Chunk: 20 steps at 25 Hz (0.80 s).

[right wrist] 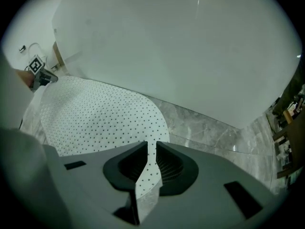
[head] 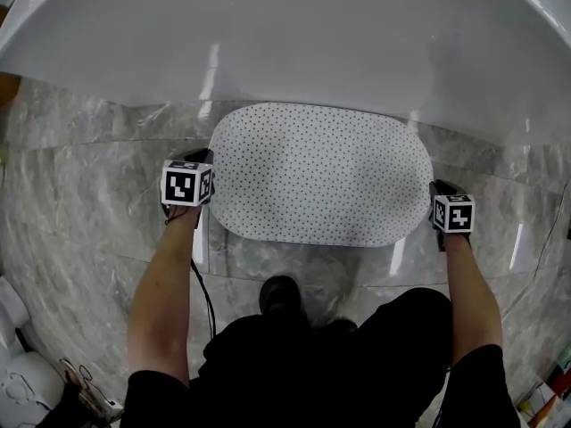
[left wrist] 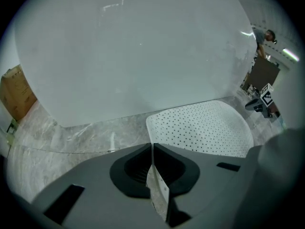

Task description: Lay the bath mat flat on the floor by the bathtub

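**Mat's down by the tub, watch those floppy ends**

The bath mat (head: 321,172) lies spread flat on the marble floor (head: 89,194), its far edge right beside the bathtub (head: 285,34). Your left gripper (left wrist: 152,147) is clamped on the mat's left end. Your right gripper (right wrist: 149,147) has its jaws a bit apart, with the right end's edge sitting loose between them. The mat looks thin, light and floppy to me, so I'd take it by both short ends together or it'll sag and fold.
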Tool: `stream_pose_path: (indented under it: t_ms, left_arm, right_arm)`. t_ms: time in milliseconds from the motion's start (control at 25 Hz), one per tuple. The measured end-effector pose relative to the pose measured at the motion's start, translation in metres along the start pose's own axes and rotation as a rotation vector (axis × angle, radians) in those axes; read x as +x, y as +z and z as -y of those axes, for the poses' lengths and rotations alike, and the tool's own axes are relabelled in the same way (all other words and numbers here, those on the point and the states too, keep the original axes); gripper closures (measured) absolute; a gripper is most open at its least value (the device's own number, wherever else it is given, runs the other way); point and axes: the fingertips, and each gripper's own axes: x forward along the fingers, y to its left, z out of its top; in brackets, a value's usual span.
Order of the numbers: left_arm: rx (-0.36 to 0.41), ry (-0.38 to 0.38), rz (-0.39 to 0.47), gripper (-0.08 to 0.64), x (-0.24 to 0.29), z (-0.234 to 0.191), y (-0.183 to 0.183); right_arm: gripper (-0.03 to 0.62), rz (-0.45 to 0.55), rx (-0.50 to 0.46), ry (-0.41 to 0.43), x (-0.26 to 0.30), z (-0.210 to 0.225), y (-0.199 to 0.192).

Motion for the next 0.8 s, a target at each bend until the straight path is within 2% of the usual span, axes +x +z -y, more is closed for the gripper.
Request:
stream_pose_path:
  t_ms: [80,200,280,400,560,680,800]
  left_arm:
    - [0.016,0.010,0.017,0.531,-0.002,0.000,0.003]
    - [0.001,0.039,0.064,0.507,-0.010,-0.003,0.005]
    - [-0.005,0.033,0.072,0.454,-0.013,-0.002,0.002]
    - [-0.005,0.003,0.054,0.439,-0.013,0.007,-0.007]
    - [0.000,-0.100,-0.038,0.415,0.001,0.037,-0.037]
    - [0.059,-0.174,-0.129,0.370,0.014,0.065,-0.068]
    - [0.123,-0.219,-0.203,0.364,0.023,0.088,-0.092]
  right_arm:
    - [0.522,-0.025,-0.038,0.021,0.003,-0.008,-0.009]
    - [0.522,-0.050,-0.101,0.075,0.006,-0.025,-0.016]
    - [0.522,-0.058,-0.140,0.112,0.007,-0.038,-0.017]
    - [0.522,-0.077,-0.200,0.184,0.010,-0.060,-0.019]
    - [0.522,-0.143,-0.235,0.290,0.014,-0.087,-0.035]
    - [0.459,-0.202,-0.297,0.343,0.017,-0.102,-0.050]
    - [0.449,-0.236,-0.365,0.353,0.017,-0.104,-0.060]
